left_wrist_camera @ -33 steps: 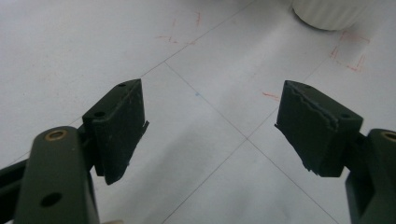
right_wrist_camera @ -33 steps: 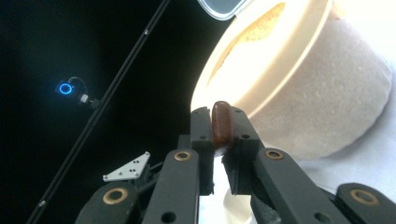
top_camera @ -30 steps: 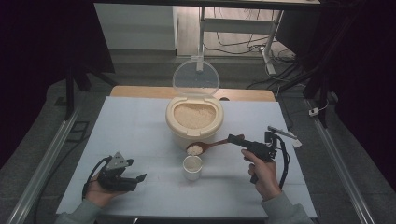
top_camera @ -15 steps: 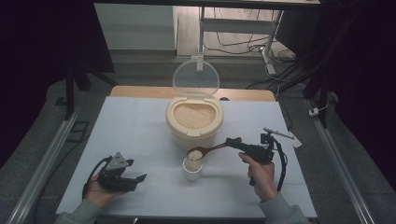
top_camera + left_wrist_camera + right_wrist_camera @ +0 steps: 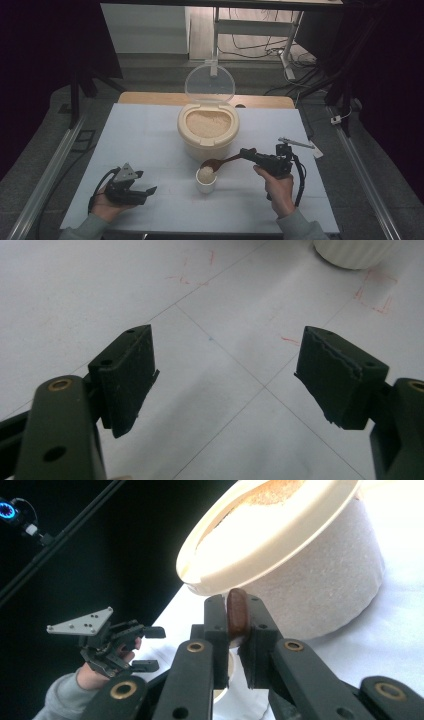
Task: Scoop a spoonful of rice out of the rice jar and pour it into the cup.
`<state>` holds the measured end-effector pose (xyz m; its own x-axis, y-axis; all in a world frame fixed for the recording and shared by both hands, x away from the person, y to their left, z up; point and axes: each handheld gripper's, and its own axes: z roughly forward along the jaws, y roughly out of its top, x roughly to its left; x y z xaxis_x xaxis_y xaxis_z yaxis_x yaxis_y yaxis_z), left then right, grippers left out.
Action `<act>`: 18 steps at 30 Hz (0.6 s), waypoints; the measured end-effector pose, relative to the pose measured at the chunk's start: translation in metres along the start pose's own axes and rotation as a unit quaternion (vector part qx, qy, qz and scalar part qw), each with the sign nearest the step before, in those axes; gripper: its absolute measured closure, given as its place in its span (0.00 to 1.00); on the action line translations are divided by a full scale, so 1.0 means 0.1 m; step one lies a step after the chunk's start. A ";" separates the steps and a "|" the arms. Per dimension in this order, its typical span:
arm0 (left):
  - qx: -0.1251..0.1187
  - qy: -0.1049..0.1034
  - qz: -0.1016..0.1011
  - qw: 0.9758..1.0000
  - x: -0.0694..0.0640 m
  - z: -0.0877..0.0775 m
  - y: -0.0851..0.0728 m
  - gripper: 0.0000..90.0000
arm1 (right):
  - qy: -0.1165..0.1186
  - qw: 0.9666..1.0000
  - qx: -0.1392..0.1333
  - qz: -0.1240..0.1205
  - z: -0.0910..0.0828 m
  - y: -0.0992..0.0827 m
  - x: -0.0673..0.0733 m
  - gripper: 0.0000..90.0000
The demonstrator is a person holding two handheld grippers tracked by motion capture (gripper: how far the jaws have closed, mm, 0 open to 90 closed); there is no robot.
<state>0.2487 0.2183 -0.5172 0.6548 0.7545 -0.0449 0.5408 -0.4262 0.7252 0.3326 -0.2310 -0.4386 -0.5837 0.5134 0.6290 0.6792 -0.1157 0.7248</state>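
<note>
Overhead, the right claw (image 5: 248, 152) grips a brown spoon (image 5: 220, 162) whose bowl hangs over the white cup (image 5: 205, 179), just in front of the open rice container (image 5: 208, 131). The left claw (image 5: 146, 192) rests open near the tabletop (image 5: 140, 130) front edge, well apart.

Left gripper view: jaws spread over bare tabletop; the cup base (image 5: 356, 251) is cut off at top.

Right gripper view: jaws clamp the spoon handle (image 5: 237, 613); the spoon bowl is hidden.
</note>
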 end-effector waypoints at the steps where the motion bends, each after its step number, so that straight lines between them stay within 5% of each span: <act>1: 0.000 0.000 0.001 1.000 0.00 0.00 0.00 0.26 | 0.000 1.000 -0.001 -0.005 0.00 0.00 0.01 0.92; 7: 0.001 0.000 0.001 1.000 0.00 0.00 0.00 0.26 | 0.000 0.999 -0.006 -0.051 -0.02 -0.01 0.06 0.92; 12: 0.002 0.000 0.001 1.000 0.00 0.00 0.00 0.26 | -0.009 0.993 -0.005 -0.118 -0.04 -0.03 0.15 0.92; 18: 0.001 0.001 0.001 1.000 0.00 0.00 0.00 0.26 | 0.000 0.991 -0.008 -0.130 -0.03 -0.03 0.19 0.92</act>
<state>0.2485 0.2180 -0.5174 0.6549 0.7545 -0.0424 0.5405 -0.4285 0.7240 0.3179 -0.2239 -0.4284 -0.7386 0.5276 0.4196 0.4983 0.0081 0.8670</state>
